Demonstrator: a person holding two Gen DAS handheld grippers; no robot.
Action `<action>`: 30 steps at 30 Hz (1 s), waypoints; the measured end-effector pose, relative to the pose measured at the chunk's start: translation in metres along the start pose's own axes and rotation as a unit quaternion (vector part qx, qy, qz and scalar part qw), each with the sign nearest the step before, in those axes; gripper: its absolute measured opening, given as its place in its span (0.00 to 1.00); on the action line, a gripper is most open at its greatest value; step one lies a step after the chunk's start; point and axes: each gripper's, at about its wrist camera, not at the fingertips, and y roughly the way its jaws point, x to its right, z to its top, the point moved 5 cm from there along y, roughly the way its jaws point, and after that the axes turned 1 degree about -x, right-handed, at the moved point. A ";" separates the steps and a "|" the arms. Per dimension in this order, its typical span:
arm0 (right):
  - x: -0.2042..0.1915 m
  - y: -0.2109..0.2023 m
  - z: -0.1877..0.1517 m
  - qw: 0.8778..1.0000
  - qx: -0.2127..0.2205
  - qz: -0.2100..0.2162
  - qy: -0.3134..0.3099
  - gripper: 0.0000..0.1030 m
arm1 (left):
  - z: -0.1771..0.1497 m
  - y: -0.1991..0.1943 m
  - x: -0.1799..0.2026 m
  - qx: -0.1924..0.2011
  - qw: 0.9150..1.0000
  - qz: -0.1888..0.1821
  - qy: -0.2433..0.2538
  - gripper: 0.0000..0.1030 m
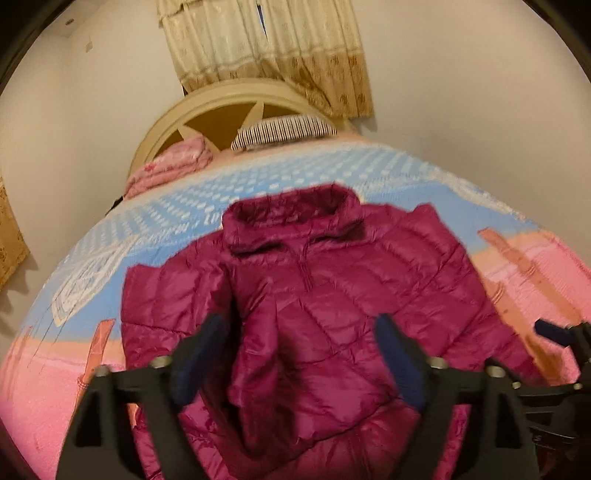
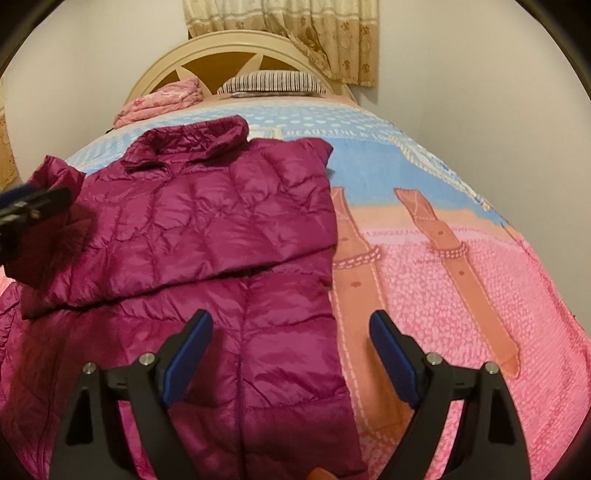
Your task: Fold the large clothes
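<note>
I hold a two-finger gripper in each hand above a bed, and both views look toward the headboard (image 2: 236,48) at the top of the frame.

In the left wrist view, my left gripper (image 1: 295,354) fills the bottom of the frame with its blue-padded fingers (image 1: 199,354) spread wide and nothing between them. A magenta puffer jacket (image 1: 314,302) lies flat on the bedspread (image 1: 147,229), directly ahead of and beneath those fingers. Its collar sits in the upper centre of the frame, toward the headboard, and its body runs down to the bottom edge. This view is blurred. At the right edge, part of my right gripper (image 1: 561,336) shows beside the jacket.

In the right wrist view, my right gripper (image 2: 291,354) is also spread wide and holds nothing. The jacket (image 2: 207,221) fills the left half of the frame, with one sleeve folded across its chest. The jacket's right edge runs under the gap between my fingers: the left finger is over fabric, the right finger over the pink bedspread (image 2: 480,314). My left gripper (image 2: 33,206) shows at the left edge, over the jacket.

A striped pillow (image 2: 269,83) and a folded pink blanket (image 2: 162,99) lie by the headboard, under patterned curtains (image 2: 295,26).
</note>
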 end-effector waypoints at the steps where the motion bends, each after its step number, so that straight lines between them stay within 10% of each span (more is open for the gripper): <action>1: 0.001 0.001 0.000 1.000 -0.001 0.000 0.002 0.86 | 0.002 -0.002 -0.001 0.005 1.000 0.002 0.001 0.85; 24: -0.132 -0.001 0.061 0.985 -0.017 0.172 -0.004 0.84 | -0.079 0.025 -0.195 -0.091 0.980 0.139 -0.112 0.86; 27: -0.147 0.020 0.057 0.981 -0.042 0.190 0.000 0.65 | -0.083 0.031 -0.203 -0.102 0.978 0.133 -0.126 0.86; 30: -0.154 0.029 0.052 0.973 -0.053 0.224 0.008 0.21 | -0.082 0.030 -0.210 -0.105 0.977 0.127 -0.136 0.86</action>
